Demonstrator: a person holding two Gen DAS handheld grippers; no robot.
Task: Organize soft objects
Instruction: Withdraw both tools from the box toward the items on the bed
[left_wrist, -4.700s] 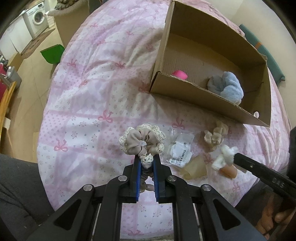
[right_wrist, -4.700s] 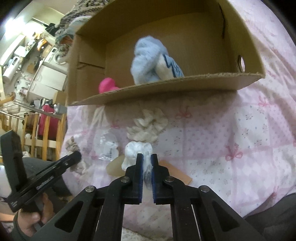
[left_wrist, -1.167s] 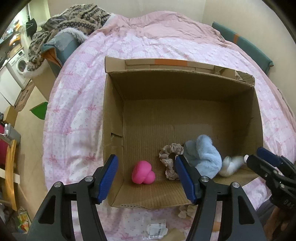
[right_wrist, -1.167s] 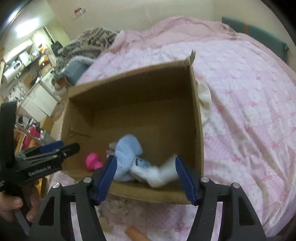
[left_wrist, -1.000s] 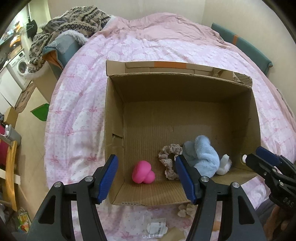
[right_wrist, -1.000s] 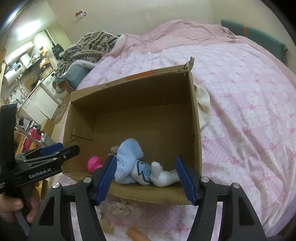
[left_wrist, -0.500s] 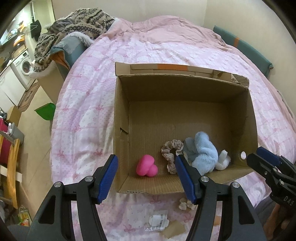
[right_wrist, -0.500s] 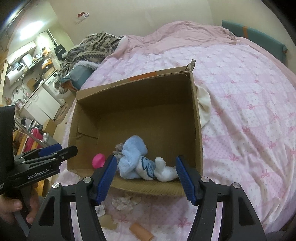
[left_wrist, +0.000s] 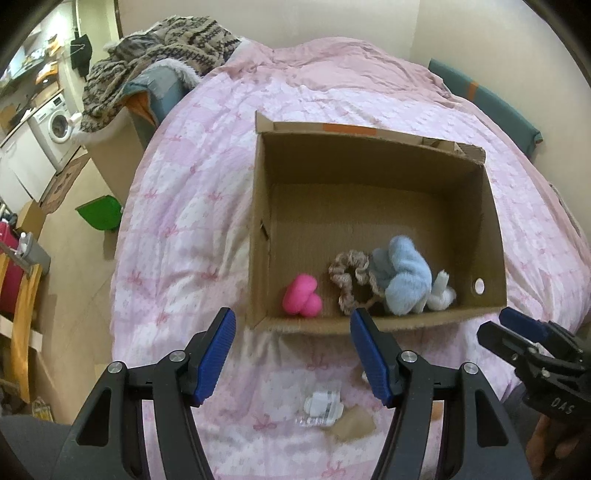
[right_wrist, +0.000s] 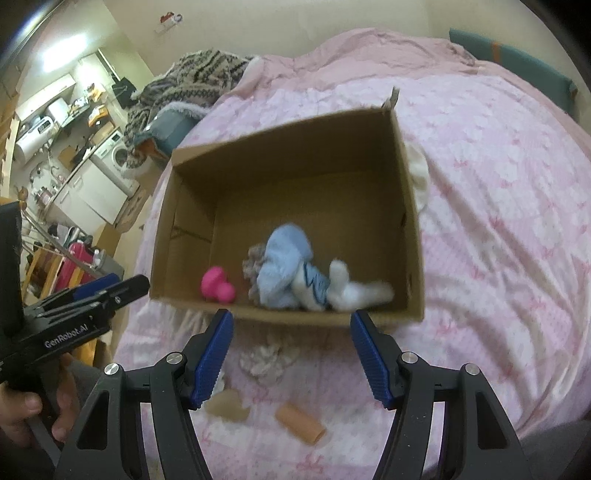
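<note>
Remaining soft items sit on the pink quilt (right_wrist: 498, 184) near of the cardboard box (right_wrist: 413, 236), below and between my jaws: cream scrunchie (right_wrist: 264, 360) just off the box's near wall, tan tube (right_wrist: 300, 427) nearer still, its long axis running left-far to right-near. My right gripper (right_wrist: 291, 349) hangs almost directly over both, so it looks like the nearer arm; my left gripper (left_wrist: 291, 350) is over the clear packet (left_wrist: 322, 404) and a tan scrap (left_wrist: 352, 424). Both sets of jaws wide, holding nothing. Box already has the pink toy (left_wrist: 301, 295), brown scrunchie (left_wrist: 347, 278), blue plush (left_wrist: 406, 280) and a white piece (left_wrist: 441, 295) along its near wall. Right view shows scrunchie and tube clearly; left view hides them behind my finger. Right view is motion-blurred.
</note>
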